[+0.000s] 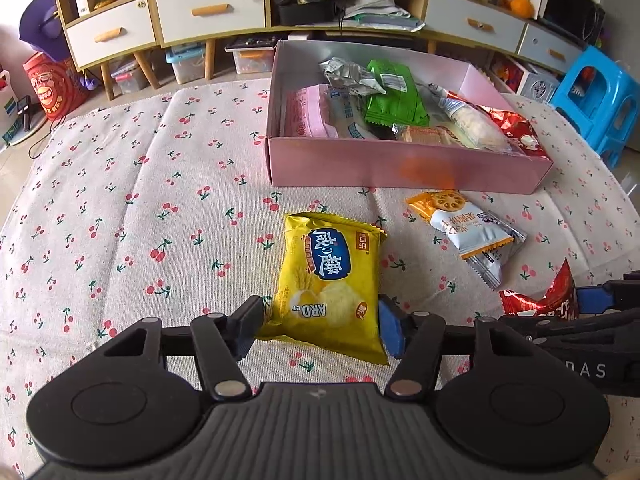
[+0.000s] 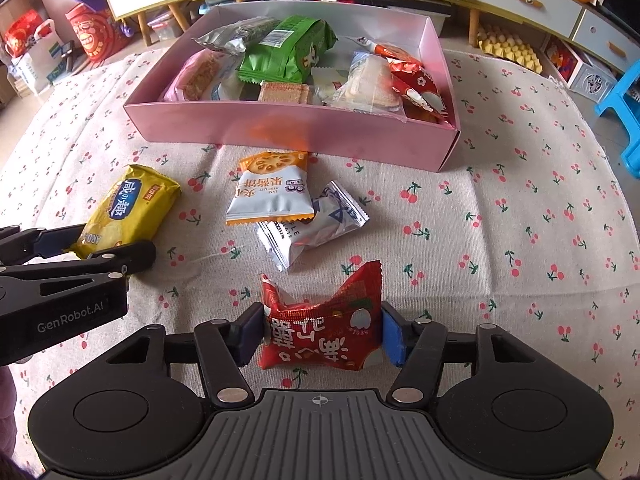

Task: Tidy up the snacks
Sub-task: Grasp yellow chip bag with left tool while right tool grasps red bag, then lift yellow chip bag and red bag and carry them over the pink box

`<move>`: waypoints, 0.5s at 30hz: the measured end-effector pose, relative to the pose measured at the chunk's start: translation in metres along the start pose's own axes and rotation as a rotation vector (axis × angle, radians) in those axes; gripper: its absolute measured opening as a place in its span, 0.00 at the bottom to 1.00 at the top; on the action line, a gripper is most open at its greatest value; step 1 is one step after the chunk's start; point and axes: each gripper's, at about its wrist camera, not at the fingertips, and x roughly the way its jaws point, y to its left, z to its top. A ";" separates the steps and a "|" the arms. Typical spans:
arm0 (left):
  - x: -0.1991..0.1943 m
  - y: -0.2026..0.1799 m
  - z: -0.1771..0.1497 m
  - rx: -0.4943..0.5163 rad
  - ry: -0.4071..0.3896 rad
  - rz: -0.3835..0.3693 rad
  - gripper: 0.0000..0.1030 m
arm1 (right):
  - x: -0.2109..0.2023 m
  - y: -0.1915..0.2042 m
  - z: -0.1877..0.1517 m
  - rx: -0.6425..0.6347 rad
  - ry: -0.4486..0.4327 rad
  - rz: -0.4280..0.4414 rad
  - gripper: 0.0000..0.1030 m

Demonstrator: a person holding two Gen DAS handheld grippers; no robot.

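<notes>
**Two snack packets gripped in front of a pink box**

A cloth printed with red cherries point(image 2: 500, 240) is spread under everything. On it a shallow pink cardboard box point(image 2: 280, 130) is set, already filled with snacks: a green foil packet point(image 2: 284, 54), a silver crumpled packet point(image 2: 230, 38), a clear-wrapped square cracker point(image 2: 285, 93) and red packets at its right end; their print cannot be read.

Just in front of the box an orange-and-white biscuit packet point(image 2: 270, 192) is laid, on which "JAN BISCUIT" can be read upside down. It overlaps a silver-white sachet point(image 2: 316, 228), whose lettering is only partly legible.

A yellow foil cracker packet point(image 1: 328, 280) with a blue oval label in Chinese characters and the letters "ARD" is clamped at its near end by the left gripper point(image 1: 320, 324); the pads are pressed against both edges at a middling width.

A red foil packet point(image 2: 322, 320) with white Chinese characters is pinched by the right gripper point(image 2: 322, 330), its sides crumpled inward and its corners pushed up. "GenRobot.AI" is printed on the left gripper's body, seen from the right wrist.
</notes>
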 end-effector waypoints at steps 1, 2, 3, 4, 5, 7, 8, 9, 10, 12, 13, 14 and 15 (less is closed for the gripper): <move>-0.001 0.001 0.001 -0.009 0.001 -0.005 0.55 | -0.001 -0.001 0.001 0.008 0.000 0.007 0.53; -0.003 0.002 0.001 -0.016 0.000 -0.010 0.55 | -0.002 -0.004 0.001 0.019 0.001 0.016 0.52; -0.004 0.003 0.002 -0.022 -0.002 -0.014 0.55 | -0.003 -0.006 0.002 0.030 0.001 0.022 0.52; -0.005 0.003 0.003 -0.027 -0.004 -0.017 0.55 | -0.004 -0.008 0.003 0.042 0.001 0.029 0.52; -0.007 0.004 0.004 -0.033 -0.007 -0.019 0.55 | -0.006 -0.010 0.004 0.057 0.001 0.038 0.52; -0.009 0.006 0.006 -0.046 -0.009 -0.025 0.55 | -0.008 -0.016 0.005 0.082 -0.001 0.052 0.52; -0.010 0.006 0.007 -0.053 -0.009 -0.028 0.55 | -0.010 -0.018 0.006 0.093 -0.002 0.058 0.51; -0.011 0.007 0.008 -0.059 -0.007 -0.031 0.55 | -0.011 -0.020 0.007 0.103 -0.004 0.065 0.51; -0.012 0.008 0.010 -0.065 -0.005 -0.033 0.54 | -0.013 -0.023 0.008 0.116 -0.006 0.073 0.51; -0.015 0.009 0.012 -0.078 -0.004 -0.040 0.54 | -0.015 -0.028 0.009 0.138 -0.009 0.086 0.51; -0.017 0.010 0.014 -0.085 -0.006 -0.046 0.54 | -0.017 -0.030 0.010 0.150 -0.012 0.093 0.51; -0.018 0.011 0.015 -0.091 -0.010 -0.051 0.54 | -0.019 -0.032 0.011 0.160 -0.015 0.099 0.51; -0.021 0.012 0.017 -0.099 -0.016 -0.057 0.54 | -0.021 -0.034 0.012 0.169 -0.019 0.106 0.51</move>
